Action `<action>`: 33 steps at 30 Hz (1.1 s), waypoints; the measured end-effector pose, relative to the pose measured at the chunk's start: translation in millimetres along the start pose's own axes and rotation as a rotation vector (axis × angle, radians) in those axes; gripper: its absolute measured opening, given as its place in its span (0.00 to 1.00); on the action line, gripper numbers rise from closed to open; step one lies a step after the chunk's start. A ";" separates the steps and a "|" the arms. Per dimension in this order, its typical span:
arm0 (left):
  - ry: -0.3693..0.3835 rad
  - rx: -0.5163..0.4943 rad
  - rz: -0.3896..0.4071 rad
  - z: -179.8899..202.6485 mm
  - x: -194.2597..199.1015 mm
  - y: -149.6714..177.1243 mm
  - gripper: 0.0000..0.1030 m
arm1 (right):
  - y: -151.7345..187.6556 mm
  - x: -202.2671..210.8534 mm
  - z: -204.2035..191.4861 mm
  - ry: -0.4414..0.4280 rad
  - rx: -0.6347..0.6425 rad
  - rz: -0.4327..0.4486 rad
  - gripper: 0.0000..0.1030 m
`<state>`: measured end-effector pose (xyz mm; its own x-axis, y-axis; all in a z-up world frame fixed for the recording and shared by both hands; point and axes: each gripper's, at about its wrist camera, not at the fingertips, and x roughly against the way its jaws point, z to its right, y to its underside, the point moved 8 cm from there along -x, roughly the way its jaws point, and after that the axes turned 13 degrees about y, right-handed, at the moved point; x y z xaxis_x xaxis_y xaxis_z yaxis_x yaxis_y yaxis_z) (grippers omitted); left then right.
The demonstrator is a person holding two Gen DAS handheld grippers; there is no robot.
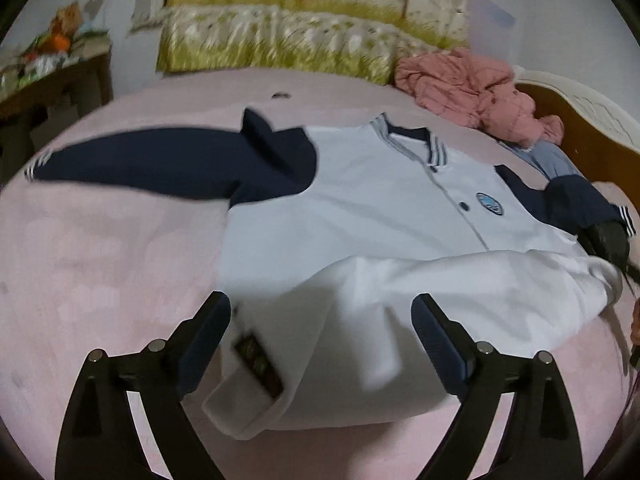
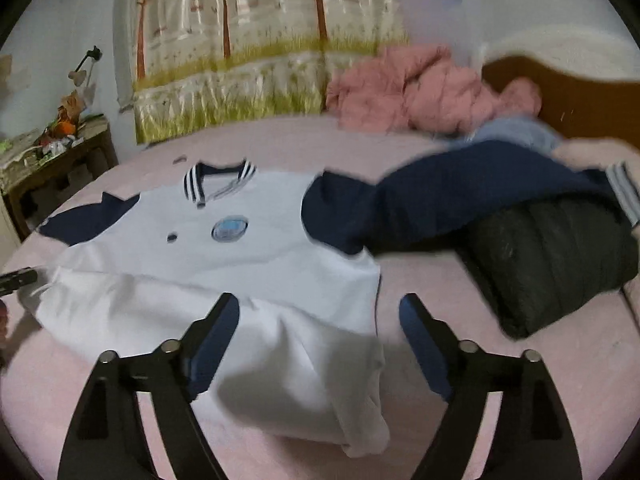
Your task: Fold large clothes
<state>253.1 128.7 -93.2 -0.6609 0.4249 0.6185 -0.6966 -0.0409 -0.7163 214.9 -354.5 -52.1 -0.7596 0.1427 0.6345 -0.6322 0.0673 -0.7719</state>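
Observation:
A white jacket [image 1: 372, 208] with navy sleeves, a striped collar and a round blue badge lies face up on the pink bed [image 1: 100, 272]. Its lower part is doubled up over the body as a thick white fold [image 1: 400, 312]. My left gripper [image 1: 322, 314] stands open above the fold's left corner, where a dark label shows; the pads do not press the cloth. In the right wrist view the same jacket [image 2: 224, 248] lies ahead, and my right gripper [image 2: 320, 316] is open over the fold's right end [image 2: 320, 360]. One navy sleeve [image 2: 460, 196] stretches right.
A pink garment [image 1: 472, 92] and a blue-grey one are heaped near the brown headboard [image 1: 592, 148]. A black padded item [image 2: 560, 256] lies at the right bed edge under the sleeve cuff. A cluttered wooden side table [image 2: 52, 160] stands left, by a curtain [image 2: 260, 60].

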 end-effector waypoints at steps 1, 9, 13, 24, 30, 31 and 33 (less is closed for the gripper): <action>0.018 0.033 -0.012 -6.7 -3.5 2.8 0.87 | 4.4 -9.4 0.4 -0.021 -0.003 -0.043 0.82; 0.123 0.047 0.110 -12.2 16.6 -9.4 0.08 | -4.2 -5.1 -3.3 -0.010 -0.025 0.093 0.09; 0.005 -0.028 0.139 -3.4 19.4 -36.1 0.08 | -33.7 -16.3 -8.2 0.012 -0.032 0.086 0.09; -0.070 0.063 -0.001 -37.5 -27.5 -8.7 0.33 | 4.1 -52.9 46.2 -0.022 -0.309 -0.008 0.44; 0.030 0.099 0.118 -31.6 12.3 10.7 0.65 | 35.4 -22.2 50.4 -0.133 -0.368 0.004 0.44; 0.036 0.096 0.116 -29.7 16.5 16.7 0.69 | 39.4 -20.9 44.0 -0.146 -0.345 -0.011 0.44; 0.036 0.076 0.099 -25.2 19.3 25.3 0.71 | 52.3 -16.8 30.8 -0.138 -0.278 -0.043 0.44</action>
<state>229.8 158.6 -107.5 -0.7180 0.4472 0.5334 -0.6487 -0.1518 -0.7458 189.9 -383.8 -102.0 -0.7588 0.0000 0.6513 -0.6124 0.3407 -0.7134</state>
